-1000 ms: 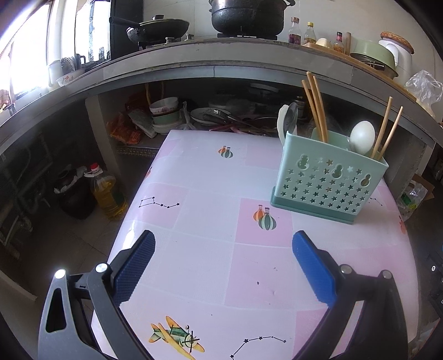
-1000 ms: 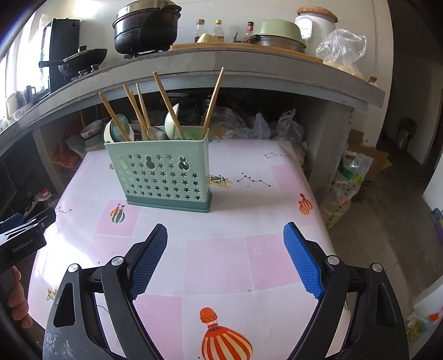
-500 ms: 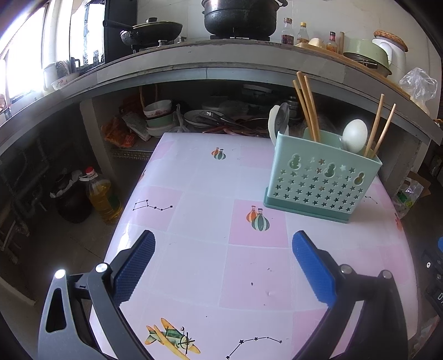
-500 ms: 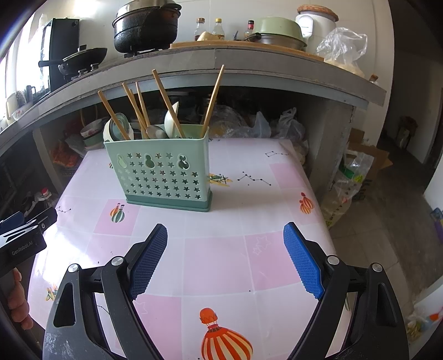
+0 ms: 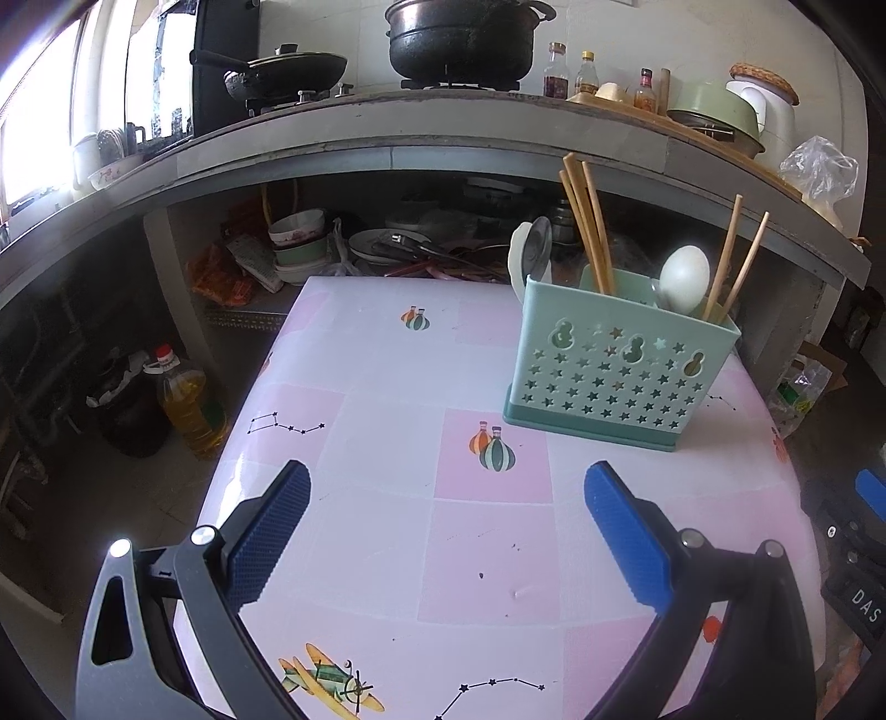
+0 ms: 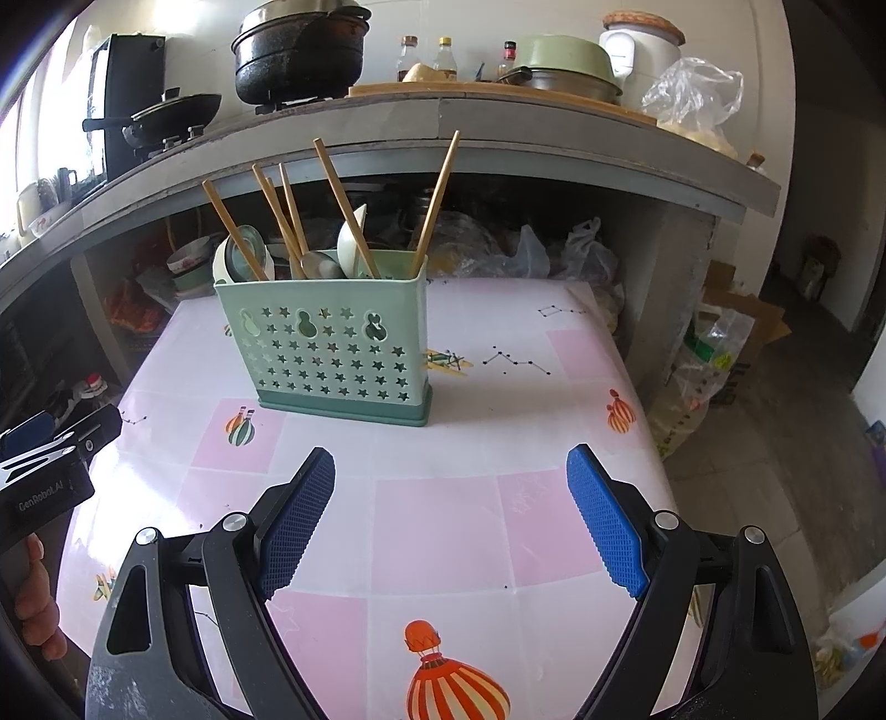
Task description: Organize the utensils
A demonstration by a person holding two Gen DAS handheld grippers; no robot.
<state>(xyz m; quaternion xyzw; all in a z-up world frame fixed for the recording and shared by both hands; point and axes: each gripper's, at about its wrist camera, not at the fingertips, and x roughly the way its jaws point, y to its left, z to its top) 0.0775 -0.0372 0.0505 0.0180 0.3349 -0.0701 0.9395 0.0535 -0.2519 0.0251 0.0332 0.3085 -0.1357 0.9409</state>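
Observation:
A mint-green utensil holder (image 5: 614, 371) (image 6: 332, 346) with star cut-outs stands upright on the pink patterned table (image 5: 387, 531) (image 6: 454, 531). Wooden chopsticks (image 5: 584, 221) (image 6: 343, 205) and several spoons (image 5: 684, 279) (image 6: 243, 257) stick up out of it. My left gripper (image 5: 446, 484) hovers open over the table's near edge, well short and left of the holder, nothing between its blue pads. My right gripper (image 6: 449, 465) is open too, empty, in front of the holder. The left gripper's body (image 6: 50, 471) shows at the right wrist view's left edge, held by a hand (image 6: 33, 603).
Behind the table runs a grey counter (image 5: 443, 133) with a black pot (image 5: 459, 39), a wok (image 5: 288, 69) and bottles; bowls and plates (image 5: 299, 243) sit on the shelf under it. An oil bottle (image 5: 188, 410) stands on the floor at left. Bags (image 6: 714, 354) lie right of the table.
The left wrist view has drifted slightly, so the holder sits a little lower and further left in it. Both grippers stay open and empty; the right one has not moved.

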